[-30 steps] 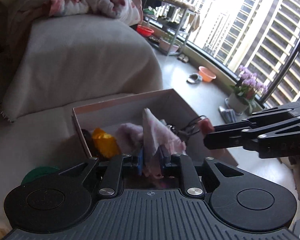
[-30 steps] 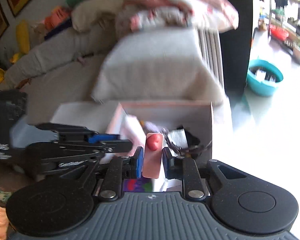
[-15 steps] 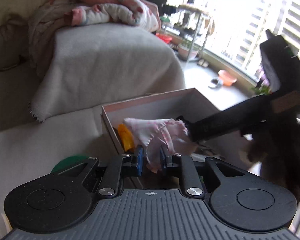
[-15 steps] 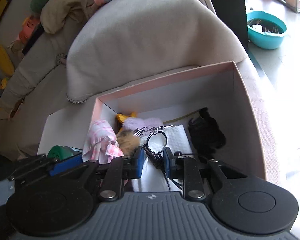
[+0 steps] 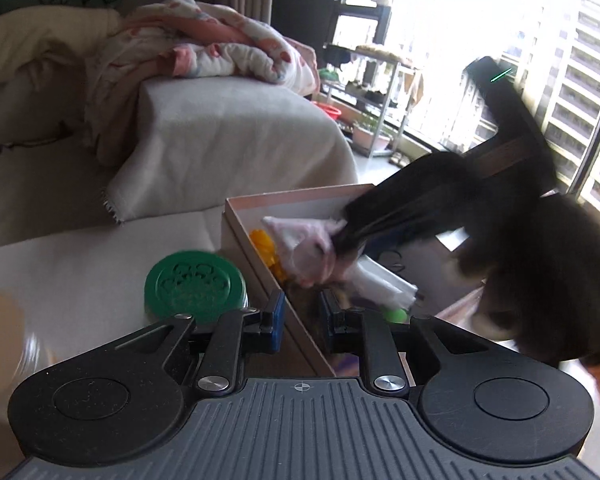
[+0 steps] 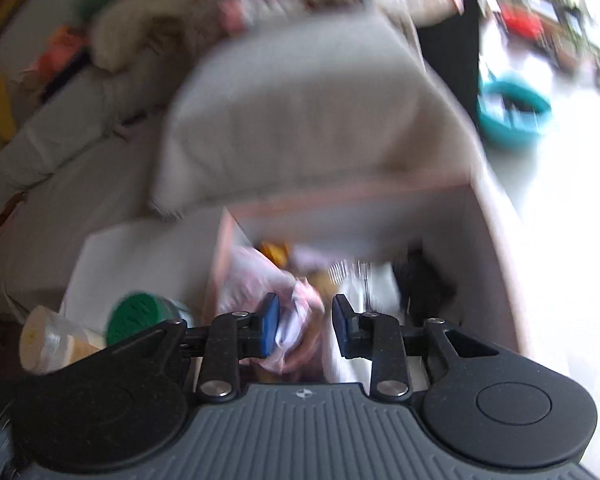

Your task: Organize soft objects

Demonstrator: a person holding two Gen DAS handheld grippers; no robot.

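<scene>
A pink-rimmed cardboard box [image 5: 296, 196] stands on the sofa seat and holds soft things. A pink-and-white cloth [image 5: 308, 248] lies in its near left corner beside a yellow item [image 5: 265, 245]. My left gripper [image 5: 301, 317] is open and empty, its jaws either side of the box's left wall. In the left wrist view my right gripper [image 5: 342, 226] reaches into the box at the cloth. In the blurred right wrist view the right gripper [image 6: 306, 326] is open, with the cloth [image 6: 296, 320] between its jaws. A black soft item [image 6: 422, 280] lies at the box's right.
A green-lidded jar [image 5: 196, 284] and a cream roll [image 5: 0, 320] stand left of the box. A draped sofa arm [image 5: 236, 140] with a bundled blanket [image 5: 204, 48] rises behind. A teal basin [image 6: 512, 112] sits on the floor at right.
My left gripper let go of the pink cloth, opened and pulled back left over the box wall. My right gripper opened, dropped the keyring and moved to the cloth.
</scene>
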